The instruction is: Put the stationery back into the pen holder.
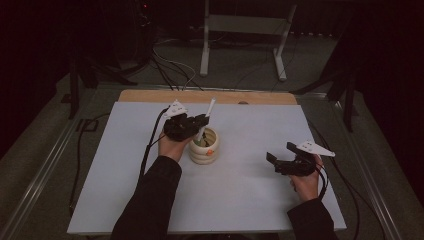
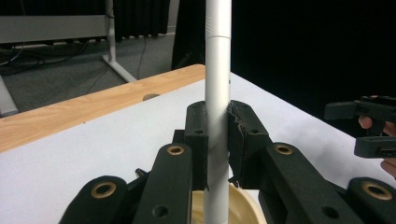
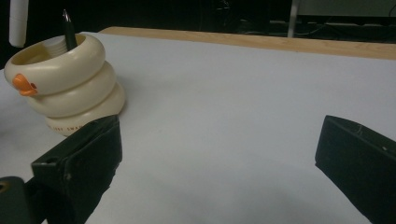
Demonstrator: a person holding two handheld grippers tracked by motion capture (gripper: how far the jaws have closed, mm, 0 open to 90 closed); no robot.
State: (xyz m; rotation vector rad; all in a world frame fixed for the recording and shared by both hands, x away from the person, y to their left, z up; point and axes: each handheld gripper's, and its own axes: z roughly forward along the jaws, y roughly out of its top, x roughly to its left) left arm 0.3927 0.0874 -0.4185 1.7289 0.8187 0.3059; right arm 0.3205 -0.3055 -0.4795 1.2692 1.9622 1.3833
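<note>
The desk (image 1: pixel 260 200) stood in a dim room, its top covered by a pale grey-white sheet, with a strip of light wood (image 1: pixel 150 96) left bare along its far edge. Beyond the desk lay a grey-green carpeted floor (image 1: pixel 240 70), crossed by several thin dark and light cables (image 1: pixel 172 67). Farther behind the desk stood a white metal frame (image 1: pixel 245 30) on two legs with flat feet. Black curtains (image 1: pixel 60 30) closed off the room behind and to both sides of the desk, and dark stands (image 1: pixel 75 85) rose near its far corners. Metal rails (image 1: pixel 40 175) ran along the floor on either side of the desk. Light fell mostly on the desk top.
</note>
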